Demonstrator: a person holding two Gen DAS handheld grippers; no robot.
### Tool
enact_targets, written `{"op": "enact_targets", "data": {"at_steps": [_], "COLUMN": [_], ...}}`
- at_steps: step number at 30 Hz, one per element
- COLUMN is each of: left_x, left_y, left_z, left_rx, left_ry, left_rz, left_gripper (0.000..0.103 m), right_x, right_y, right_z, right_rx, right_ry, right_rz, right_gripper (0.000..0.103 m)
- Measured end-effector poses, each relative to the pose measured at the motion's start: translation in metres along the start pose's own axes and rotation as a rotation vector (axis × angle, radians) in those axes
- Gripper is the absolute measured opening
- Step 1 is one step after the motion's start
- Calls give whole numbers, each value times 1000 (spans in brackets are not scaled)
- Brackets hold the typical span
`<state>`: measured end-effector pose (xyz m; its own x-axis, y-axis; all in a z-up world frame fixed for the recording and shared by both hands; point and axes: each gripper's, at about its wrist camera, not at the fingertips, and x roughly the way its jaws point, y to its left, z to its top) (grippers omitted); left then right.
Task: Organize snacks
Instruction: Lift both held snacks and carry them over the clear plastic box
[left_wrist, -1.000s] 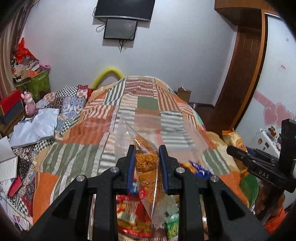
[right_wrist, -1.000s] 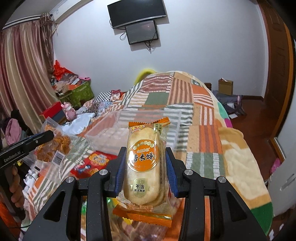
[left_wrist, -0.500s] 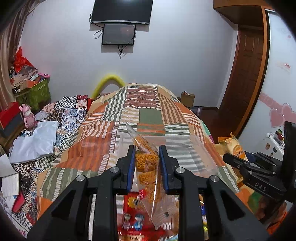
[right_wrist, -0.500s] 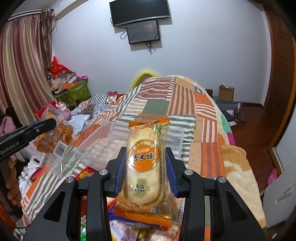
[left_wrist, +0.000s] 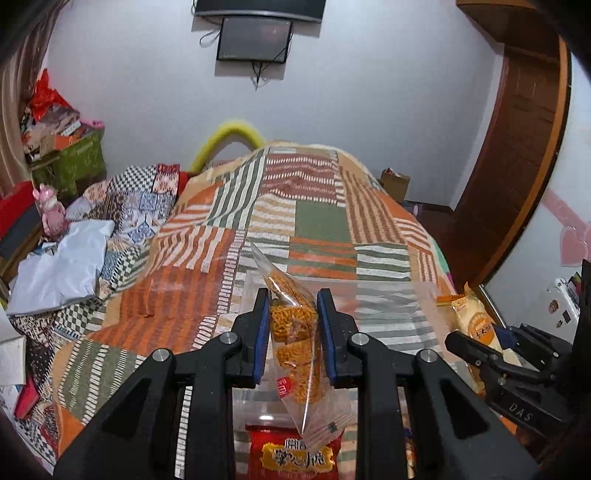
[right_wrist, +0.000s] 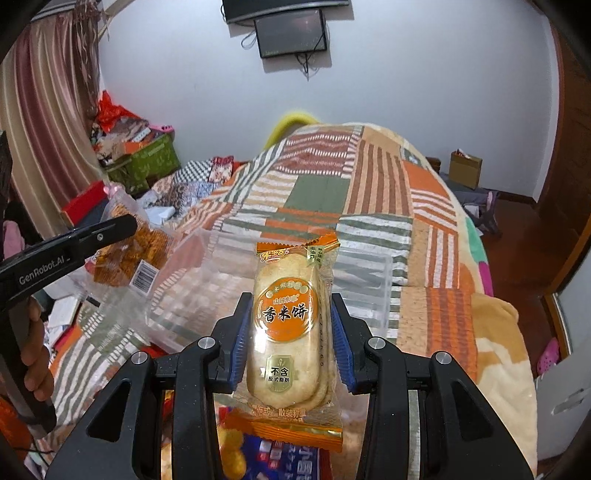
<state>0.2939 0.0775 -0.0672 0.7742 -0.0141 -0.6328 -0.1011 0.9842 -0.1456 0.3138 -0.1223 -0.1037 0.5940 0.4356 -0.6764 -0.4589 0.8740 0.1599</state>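
My left gripper (left_wrist: 291, 328) is shut on a clear bag of orange crunchy sticks (left_wrist: 295, 343) and holds it above the bed; the bag also shows in the right wrist view (right_wrist: 125, 254). My right gripper (right_wrist: 288, 332) is shut on an orange rice cracker packet (right_wrist: 290, 325), held upright; it also shows at the right of the left wrist view (left_wrist: 476, 325). A clear plastic bin (right_wrist: 365, 280) lies on the patchwork quilt ahead of both grippers. A red snack bag (left_wrist: 295, 456) lies below the left gripper.
The striped patchwork quilt (left_wrist: 317, 225) covers the bed. Clutter, a white bag (left_wrist: 62, 266) and a green box (left_wrist: 70, 162) sit at the left. A wooden door (left_wrist: 517, 155) is at the right. More snack packets (right_wrist: 273, 454) lie below the right gripper.
Both grippers have risen and moved forward over the bed with their snacks still held. The clear bin now sits closer under them.
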Motion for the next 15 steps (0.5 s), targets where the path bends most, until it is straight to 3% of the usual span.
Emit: {"op": "enact_targets", "data": {"at_steps": [4,15], "left_x": [21,58], "left_y": [0,-6], "left_z": [-1,-15], "left_rx": [12,48], "left_ry": [25,133], "left_rz": [29,23], "left_gripper": [24,24], "right_x": [17,50], "right_y": [-1,-5], "right_z": [0,0], "right_rx": [-9,-21], "right_ry": [44,148], "right_rz": [-12,-9], "right_gripper": [36,37]}}
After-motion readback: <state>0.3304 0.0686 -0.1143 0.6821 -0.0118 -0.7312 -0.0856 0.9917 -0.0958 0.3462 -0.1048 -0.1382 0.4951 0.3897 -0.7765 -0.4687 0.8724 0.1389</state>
